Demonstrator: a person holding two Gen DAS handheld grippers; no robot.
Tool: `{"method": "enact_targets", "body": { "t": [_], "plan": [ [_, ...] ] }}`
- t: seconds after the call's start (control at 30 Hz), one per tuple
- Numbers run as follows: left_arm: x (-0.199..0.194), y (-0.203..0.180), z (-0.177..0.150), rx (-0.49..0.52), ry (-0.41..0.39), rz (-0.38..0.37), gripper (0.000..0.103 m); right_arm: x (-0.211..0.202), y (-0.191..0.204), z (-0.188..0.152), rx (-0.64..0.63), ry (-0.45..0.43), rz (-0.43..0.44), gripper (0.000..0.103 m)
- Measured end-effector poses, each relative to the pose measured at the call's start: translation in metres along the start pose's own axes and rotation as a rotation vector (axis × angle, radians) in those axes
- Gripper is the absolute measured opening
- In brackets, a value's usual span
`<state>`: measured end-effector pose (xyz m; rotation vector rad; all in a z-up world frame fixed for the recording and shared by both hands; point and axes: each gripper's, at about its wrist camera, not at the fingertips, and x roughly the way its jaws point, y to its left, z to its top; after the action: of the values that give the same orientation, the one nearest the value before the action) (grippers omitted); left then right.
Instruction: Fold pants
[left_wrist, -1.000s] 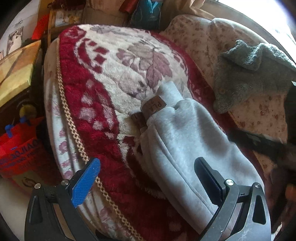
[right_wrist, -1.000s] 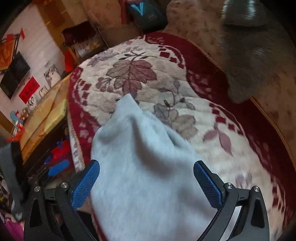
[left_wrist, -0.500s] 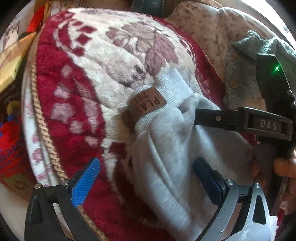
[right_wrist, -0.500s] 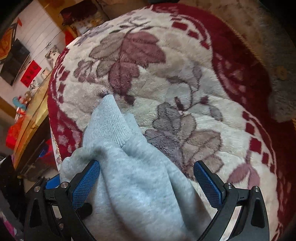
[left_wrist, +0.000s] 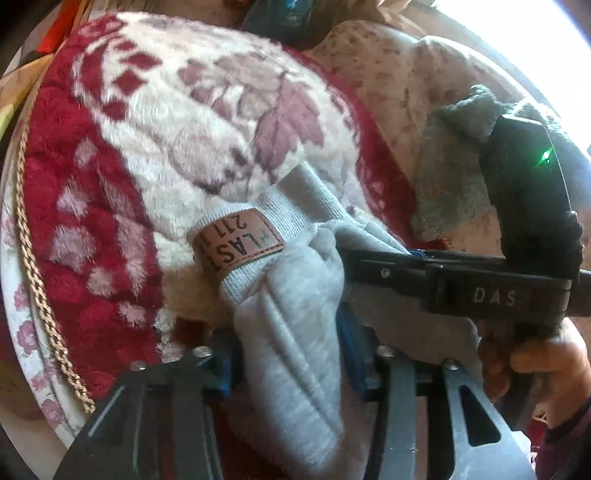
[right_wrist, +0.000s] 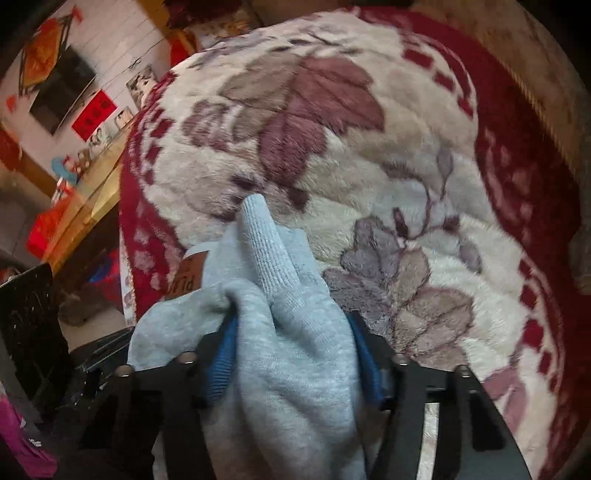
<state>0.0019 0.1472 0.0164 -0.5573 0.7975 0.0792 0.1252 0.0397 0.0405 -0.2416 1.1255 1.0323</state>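
Light grey sweatpants (left_wrist: 295, 332) lie on a red and cream floral blanket (left_wrist: 166, 122). One ribbed cuff carries a brown leather patch (left_wrist: 240, 240). My left gripper (left_wrist: 291, 358) is shut on the bunched leg just below that cuff. My right gripper (right_wrist: 291, 362) is shut on the other leg below its ribbed cuff (right_wrist: 262, 236). The right gripper's black body (left_wrist: 480, 280) reaches in from the right in the left wrist view, its fingers beside the left ones. The patch (right_wrist: 188, 273) also shows at the left in the right wrist view.
A grey fuzzy garment (left_wrist: 454, 162) lies on a floral cushion (left_wrist: 388, 74) at the back right. The blanket's corded edge (left_wrist: 33, 266) runs down the left. A wooden table with clutter (right_wrist: 74, 192) stands beyond the blanket's left side.
Both grippers have closed from wide open onto the grey pant legs near the cuffs. The right gripper has moved in close beside the left one.
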Motion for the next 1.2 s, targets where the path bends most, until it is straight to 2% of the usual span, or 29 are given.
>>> {"method": "enact_targets", "body": {
  "t": [0.17, 0.27, 0.4, 0.53, 0.6, 0.67, 0.7, 0.73, 0.8, 0.83, 0.9, 0.93, 0.97, 1.0, 1.03, 1.1, 1.13, 1.17, 1.2],
  "plan": [
    [-0.042, -0.025, 0.002, 0.090, -0.106, -0.022, 0.034, -0.039, 0.018, 0.001, -0.040, -0.071, -0.010, 0.051],
    [-0.082, -0.057, -0.003, 0.213, -0.212, -0.021, 0.034, -0.074, 0.031, 0.003, -0.066, -0.131, -0.008, 0.051],
    [-0.124, -0.097, -0.018, 0.352, -0.305, -0.059, 0.034, -0.128, 0.043, -0.012, -0.098, -0.202, -0.025, 0.051],
    [-0.152, -0.138, -0.050, 0.494, -0.336, -0.150, 0.034, -0.181, 0.051, -0.046, -0.092, -0.268, -0.066, 0.045],
    [-0.161, -0.159, -0.073, 0.584, -0.343, -0.211, 0.034, -0.200, 0.051, -0.071, -0.076, -0.291, -0.080, 0.033],
    [-0.157, -0.174, -0.091, 0.645, -0.333, -0.227, 0.034, -0.211, 0.045, -0.093, -0.042, -0.311, -0.081, 0.029],
    [-0.148, -0.178, -0.098, 0.654, -0.297, -0.231, 0.033, -0.214, 0.037, -0.108, 0.002, -0.309, -0.068, 0.028],
    [-0.141, -0.179, -0.101, 0.652, -0.263, -0.232, 0.028, -0.214, 0.032, -0.118, 0.029, -0.303, -0.062, 0.028],
    [-0.127, -0.173, -0.109, 0.631, -0.193, -0.224, 0.026, -0.214, 0.023, -0.139, 0.075, -0.294, -0.089, 0.029],
    [-0.126, -0.166, -0.110, 0.607, -0.188, -0.220, 0.027, -0.214, 0.020, -0.148, 0.090, -0.289, -0.095, 0.029],
    [-0.129, -0.152, -0.104, 0.562, -0.196, -0.190, 0.040, -0.213, 0.019, -0.157, 0.087, -0.275, -0.095, 0.029],
    [-0.132, -0.143, -0.100, 0.525, -0.207, -0.172, 0.056, -0.211, 0.020, -0.156, 0.083, -0.266, -0.107, 0.030],
    [-0.134, -0.138, -0.098, 0.497, -0.212, -0.163, 0.062, -0.207, 0.020, -0.152, 0.082, -0.258, -0.118, 0.030],
    [-0.133, -0.129, -0.090, 0.455, -0.212, -0.153, 0.062, -0.200, 0.020, -0.144, 0.082, -0.250, -0.110, 0.030],
    [-0.130, -0.121, -0.082, 0.430, -0.202, -0.138, 0.062, -0.190, 0.021, -0.132, 0.082, -0.232, -0.102, 0.032],
    [-0.121, -0.106, -0.069, 0.398, -0.192, -0.096, 0.063, -0.169, 0.024, -0.114, 0.079, -0.203, -0.120, 0.051],
    [-0.117, -0.099, -0.062, 0.385, -0.186, -0.081, 0.067, -0.156, 0.026, -0.103, 0.080, -0.189, -0.122, 0.073],
    [-0.111, -0.090, -0.057, 0.365, -0.166, -0.057, 0.068, -0.145, 0.026, -0.095, 0.084, -0.179, -0.125, 0.084],
    [-0.104, -0.079, -0.052, 0.341, -0.142, -0.033, 0.068, -0.133, 0.028, -0.086, 0.085, -0.171, -0.135, 0.084]
  ]
}}
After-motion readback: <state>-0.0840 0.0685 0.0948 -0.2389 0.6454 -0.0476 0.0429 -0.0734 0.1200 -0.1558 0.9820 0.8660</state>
